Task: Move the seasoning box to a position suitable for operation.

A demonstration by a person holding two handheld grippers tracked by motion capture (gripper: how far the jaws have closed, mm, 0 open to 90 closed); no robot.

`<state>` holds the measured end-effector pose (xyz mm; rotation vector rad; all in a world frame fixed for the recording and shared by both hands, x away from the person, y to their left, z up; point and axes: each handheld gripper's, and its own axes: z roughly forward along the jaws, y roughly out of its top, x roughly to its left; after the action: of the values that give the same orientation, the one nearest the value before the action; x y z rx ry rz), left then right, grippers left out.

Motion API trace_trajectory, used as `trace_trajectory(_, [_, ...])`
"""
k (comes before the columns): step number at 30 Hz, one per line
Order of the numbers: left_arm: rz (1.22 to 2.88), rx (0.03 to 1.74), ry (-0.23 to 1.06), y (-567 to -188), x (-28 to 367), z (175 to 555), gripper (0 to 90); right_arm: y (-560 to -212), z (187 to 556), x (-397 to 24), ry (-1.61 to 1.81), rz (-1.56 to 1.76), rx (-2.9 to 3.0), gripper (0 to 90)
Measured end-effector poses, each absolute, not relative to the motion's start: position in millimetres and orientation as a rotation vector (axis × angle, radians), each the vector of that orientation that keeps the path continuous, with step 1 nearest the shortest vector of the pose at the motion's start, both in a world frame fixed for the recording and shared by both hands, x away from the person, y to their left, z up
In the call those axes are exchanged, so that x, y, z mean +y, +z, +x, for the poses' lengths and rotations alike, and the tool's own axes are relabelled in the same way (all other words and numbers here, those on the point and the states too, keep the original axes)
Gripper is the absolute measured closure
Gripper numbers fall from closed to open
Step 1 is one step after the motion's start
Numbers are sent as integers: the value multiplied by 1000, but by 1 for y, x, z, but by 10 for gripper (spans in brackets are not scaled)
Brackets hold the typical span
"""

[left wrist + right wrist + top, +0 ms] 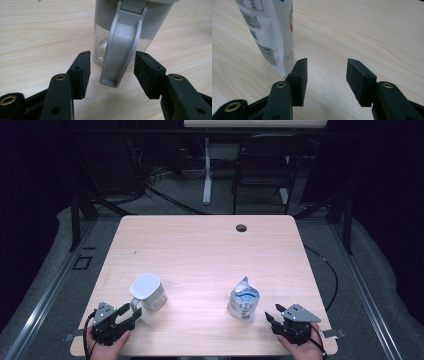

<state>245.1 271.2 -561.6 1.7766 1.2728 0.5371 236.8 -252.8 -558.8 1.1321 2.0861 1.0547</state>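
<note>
Left gripper view: fingers (82,72) open, straddling handle (122,50).

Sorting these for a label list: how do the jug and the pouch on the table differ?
The jug is rigid, with a clear body, grey lid and handle; the pouch is a soft printed bag with barcodes. The jug's handle sits between the open left gripper jaws; the pouch stands beside the right gripper, outside its jaws. Both stand upright on the table.

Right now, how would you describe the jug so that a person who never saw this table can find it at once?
Look at the wooden table, near its front left corner. There a clear jug with a pale grey lid stands, its grey handle between the open jaws of the left hand-held gripper. Its only neighbour, a printed pouch, has no handle.
</note>
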Motion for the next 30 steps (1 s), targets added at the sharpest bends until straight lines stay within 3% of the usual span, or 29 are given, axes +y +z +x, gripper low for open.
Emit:
trace_trajectory(8, [1785,1297,568,-564,263,250,491,-557,236,-257,1078,1128,2071,508])
trace_trajectory(18, [1756,1354,622,-569,258,258,632,-557,241,-254,1129,1162,2053,496])
trace_trajectory(30, [1764,1367,685,-567,260,258,633,-559,241,-253,1126,1154,2080,492])
